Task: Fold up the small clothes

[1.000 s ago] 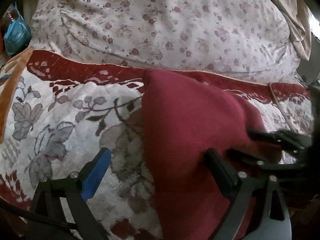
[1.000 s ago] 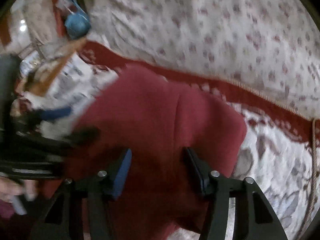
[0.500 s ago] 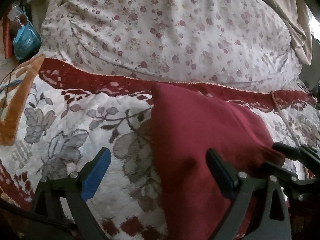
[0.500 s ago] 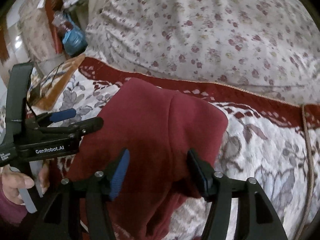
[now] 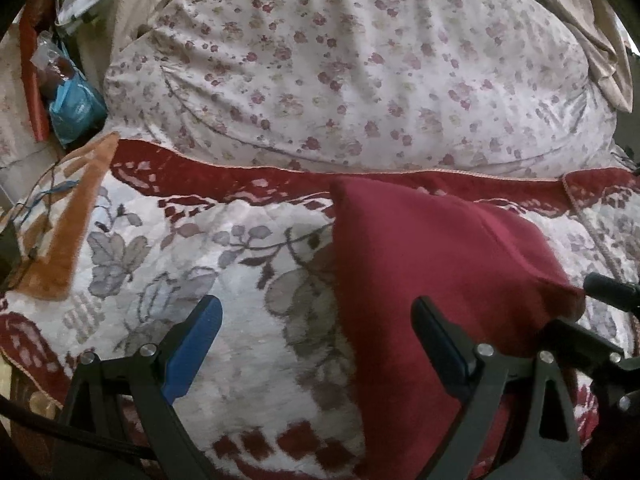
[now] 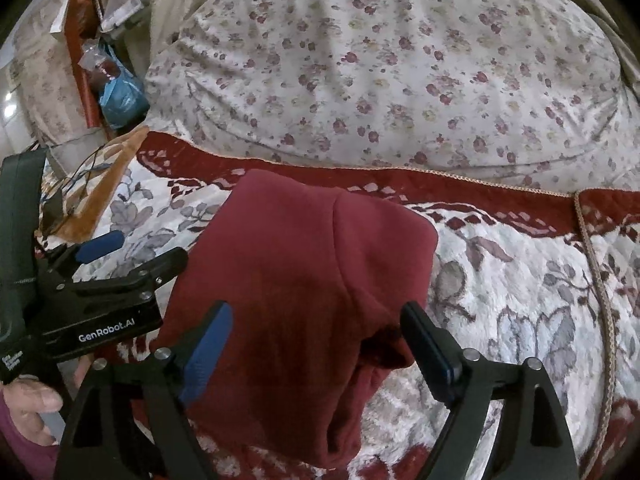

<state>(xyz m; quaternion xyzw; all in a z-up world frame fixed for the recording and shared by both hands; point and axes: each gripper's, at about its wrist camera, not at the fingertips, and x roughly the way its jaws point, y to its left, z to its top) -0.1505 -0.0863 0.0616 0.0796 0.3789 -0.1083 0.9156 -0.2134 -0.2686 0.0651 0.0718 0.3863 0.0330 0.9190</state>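
A dark red garment (image 5: 432, 280) lies folded on the floral blanket (image 5: 224, 264); its folded mass (image 6: 304, 272) fills the middle of the right wrist view. My left gripper (image 5: 316, 336) is open wide just above the blanket. Its blue pad hangs over the blanket and its black pad over the garment's left part. My right gripper (image 6: 318, 340) hovers over the near end of the garment. Its jaws are opening, with cloth below them and no pad pressing on it. The left gripper (image 6: 136, 254) also shows at the garment's left edge, held by a person's hand (image 6: 32, 400).
A big flowered pillow (image 5: 360, 72) lies behind the blanket's red border. An orange cloth (image 5: 68, 232) with thin wires sits at the left. A blue bag (image 5: 76, 108) and clutter stand at the far left. A beige curtain (image 5: 592, 32) hangs at the upper right.
The right gripper's jaws have spread wide apart over the red cloth. Both grippers have drawn back and up a little, so more of the pillow shows. The garment stays folded.
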